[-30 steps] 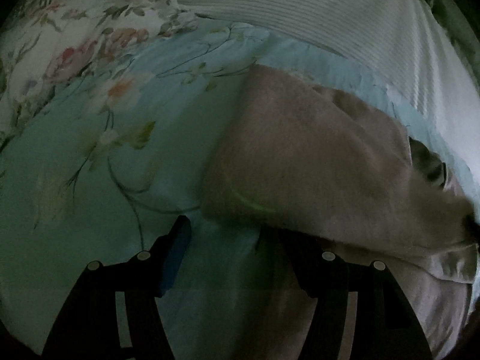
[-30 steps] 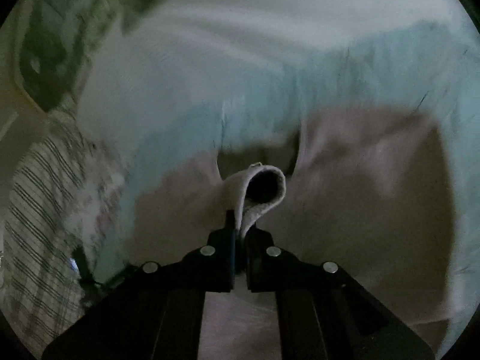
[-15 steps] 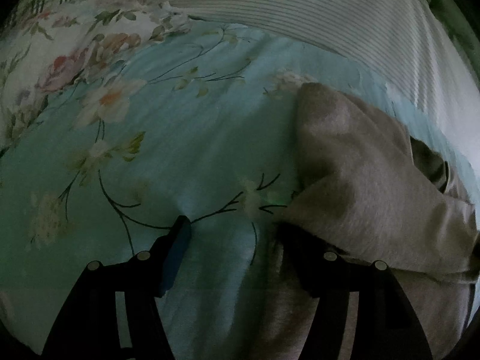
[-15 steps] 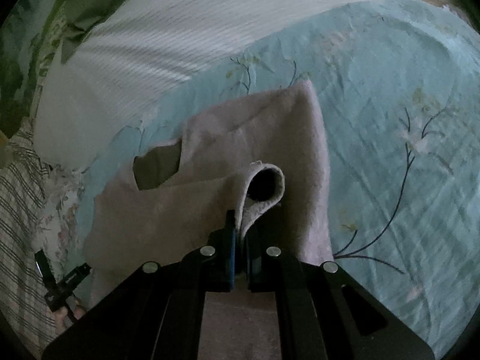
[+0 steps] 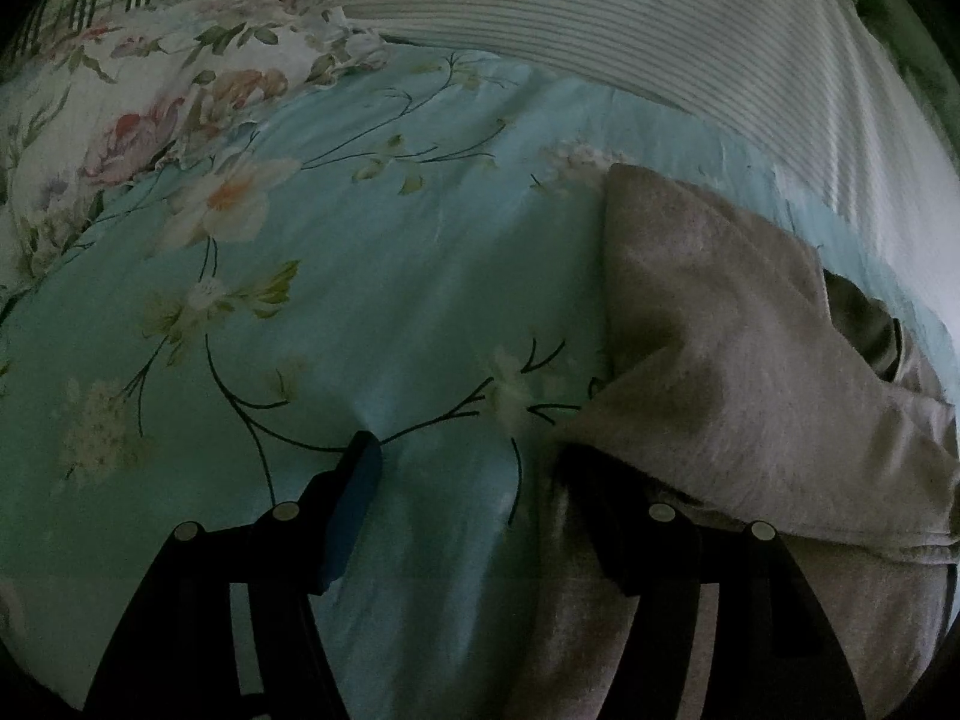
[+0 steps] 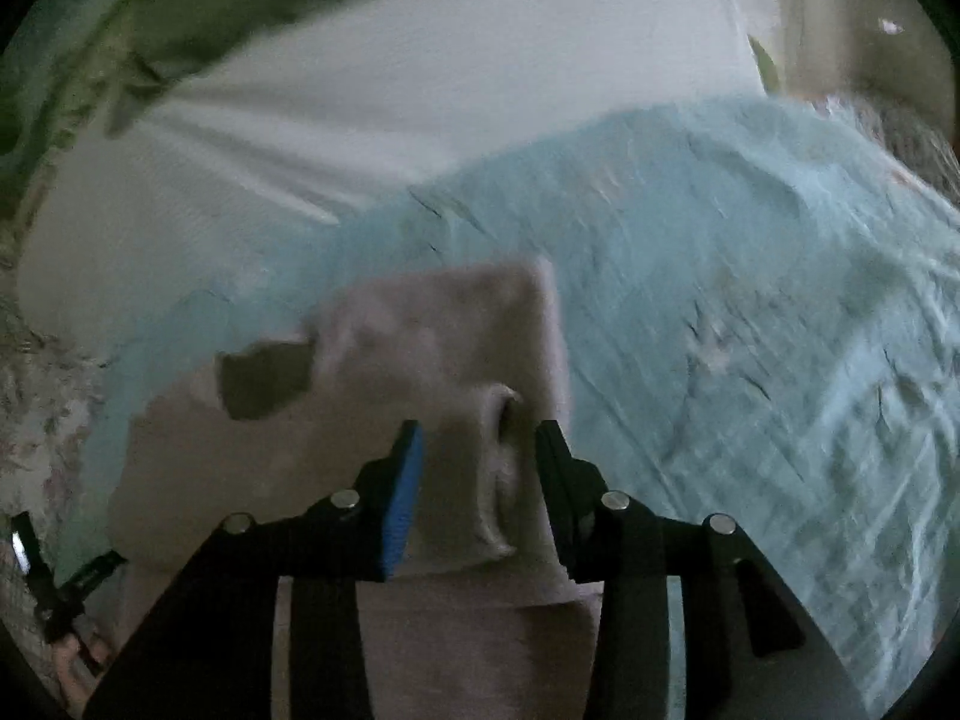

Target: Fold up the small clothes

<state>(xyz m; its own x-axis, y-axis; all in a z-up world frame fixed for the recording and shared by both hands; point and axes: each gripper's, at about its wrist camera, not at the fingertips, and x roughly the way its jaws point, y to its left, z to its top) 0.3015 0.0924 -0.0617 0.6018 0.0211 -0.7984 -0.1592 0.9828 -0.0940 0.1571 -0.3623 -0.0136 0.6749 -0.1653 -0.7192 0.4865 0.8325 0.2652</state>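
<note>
Looking across the bed, I see its light-blue floral sheet (image 5: 336, 276) filling most of both views, with a white striped cover (image 5: 600, 18) bunched along the far side. On the sheet lies the beige garment (image 5: 738, 360), a small soft piece, set to the right in the left wrist view and low and central in the right wrist view. One side is already folded over onto the body, so I judge a first fold made; the dark neck opening (image 6: 264, 384) shows, and the piece looks far from compact, so I expect more folds and some smoothing are left. My left tongs (image 5: 468, 480) stand wide apart and empty, one finger over the bare sheet, the other tucked under the garment's edge. My right tongs (image 6: 477, 456) are opening, the folded cloth edge (image 6: 498, 462) lying loose between them with neither pad pressing on it.
</note>
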